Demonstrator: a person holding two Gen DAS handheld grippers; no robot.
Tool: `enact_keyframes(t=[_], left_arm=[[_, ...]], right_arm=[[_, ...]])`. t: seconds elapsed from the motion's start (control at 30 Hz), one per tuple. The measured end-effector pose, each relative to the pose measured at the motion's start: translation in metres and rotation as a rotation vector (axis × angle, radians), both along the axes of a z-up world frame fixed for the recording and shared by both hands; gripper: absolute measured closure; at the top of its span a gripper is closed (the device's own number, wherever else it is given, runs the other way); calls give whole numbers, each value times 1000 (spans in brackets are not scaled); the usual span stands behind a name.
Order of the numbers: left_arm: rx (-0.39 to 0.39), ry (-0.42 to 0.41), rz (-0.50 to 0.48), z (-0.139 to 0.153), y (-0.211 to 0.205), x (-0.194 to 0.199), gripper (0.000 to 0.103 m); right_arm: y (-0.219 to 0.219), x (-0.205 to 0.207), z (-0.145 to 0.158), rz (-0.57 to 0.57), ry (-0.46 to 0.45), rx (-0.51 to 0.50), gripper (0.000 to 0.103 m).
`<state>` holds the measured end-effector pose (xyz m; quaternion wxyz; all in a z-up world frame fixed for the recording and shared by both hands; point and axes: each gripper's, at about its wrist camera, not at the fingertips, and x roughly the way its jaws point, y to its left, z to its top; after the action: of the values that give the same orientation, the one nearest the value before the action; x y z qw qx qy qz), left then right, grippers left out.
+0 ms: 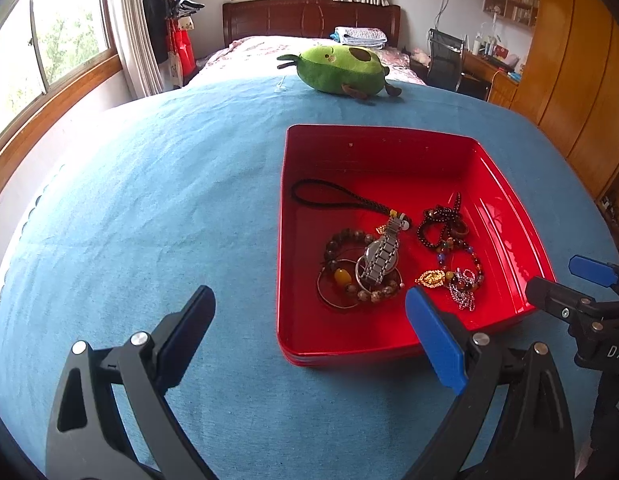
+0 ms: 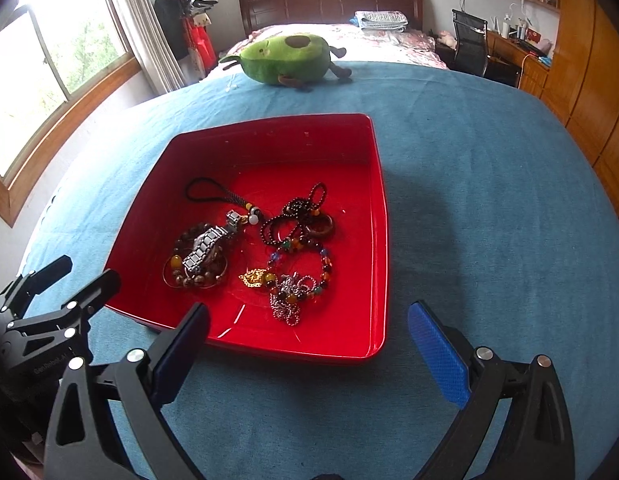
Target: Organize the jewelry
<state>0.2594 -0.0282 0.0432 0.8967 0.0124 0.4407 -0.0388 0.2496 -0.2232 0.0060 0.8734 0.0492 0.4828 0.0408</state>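
Note:
A red tray (image 1: 509, 236) (image 2: 379, 216) sits on the blue cloth and holds the jewelry. In it lie a silver metal watch (image 1: 383, 254) (image 2: 205, 248), a brown bead bracelet (image 1: 341, 240) (image 2: 181, 276), a black cord lanyard (image 1: 329, 196) (image 2: 213, 192), dark red bead strings (image 1: 437, 228) (image 2: 297, 216), a gold pendant (image 1: 431, 279) (image 2: 255, 278) and a silver chain (image 1: 463, 298) (image 2: 287, 304). My left gripper (image 1: 309, 312) is open and empty at the tray's near left corner. My right gripper (image 2: 309, 324) is open and empty over the tray's near edge; it also shows in the left wrist view (image 1: 565, 280).
A green avocado plush toy (image 1: 341, 68) (image 2: 289, 58) lies at the far edge of the blue cloth (image 1: 149, 208) (image 2: 489, 184). Beyond are a bed, a window at the left, and a desk with chair and wooden wardrobe at the right.

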Motion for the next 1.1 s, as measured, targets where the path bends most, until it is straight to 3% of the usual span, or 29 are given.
enact_keyframes(t=[1.1], left_arm=[[-20, 24, -4, 2, 3, 1, 8]], right_arm=[[0, 0, -3, 16, 4, -1, 4]])
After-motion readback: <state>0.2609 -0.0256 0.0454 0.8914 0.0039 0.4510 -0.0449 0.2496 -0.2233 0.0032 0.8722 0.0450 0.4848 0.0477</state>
